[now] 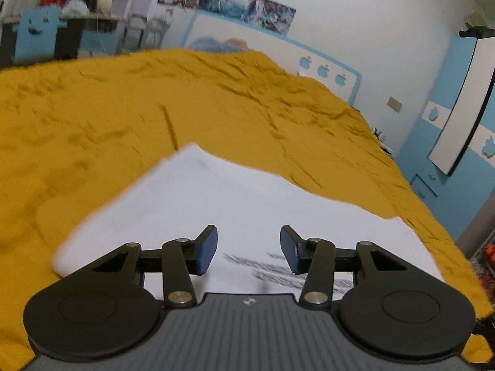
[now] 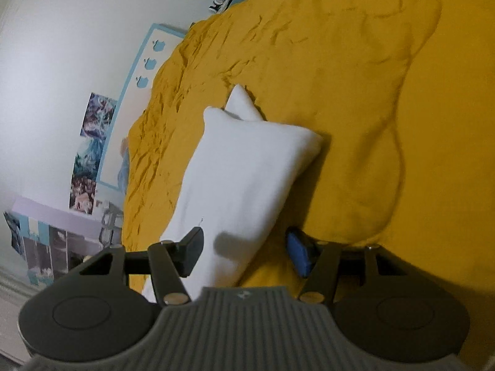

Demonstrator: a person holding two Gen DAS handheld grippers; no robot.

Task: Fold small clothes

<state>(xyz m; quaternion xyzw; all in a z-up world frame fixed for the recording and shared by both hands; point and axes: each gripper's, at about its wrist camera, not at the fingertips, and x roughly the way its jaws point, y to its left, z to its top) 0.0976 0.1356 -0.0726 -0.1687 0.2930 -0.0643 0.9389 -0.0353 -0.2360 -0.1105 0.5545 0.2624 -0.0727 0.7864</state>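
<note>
Left gripper [image 1: 248, 249] fingers apart, empty, over folded white shirt [image 1: 216, 204], right gripper [image 2: 244, 252] fingers apart, straddling shirt edge without pressing, mustard bedspread [image 1: 92, 108] beneath.

Both views are lit by soft, even indoor light, with no glare. Strong fisheye bending is seen at the black-cornered edges. Motion blur softens the white cloth [image 1: 235, 204] and wall posters [image 1: 225, 0]. A faint shadow is cast beside the cloth [image 2: 244, 170].

bed: mustard cover [image 1: 108, 108], wrinkled | on it: folded white garment [image 2: 247, 167]
</note>
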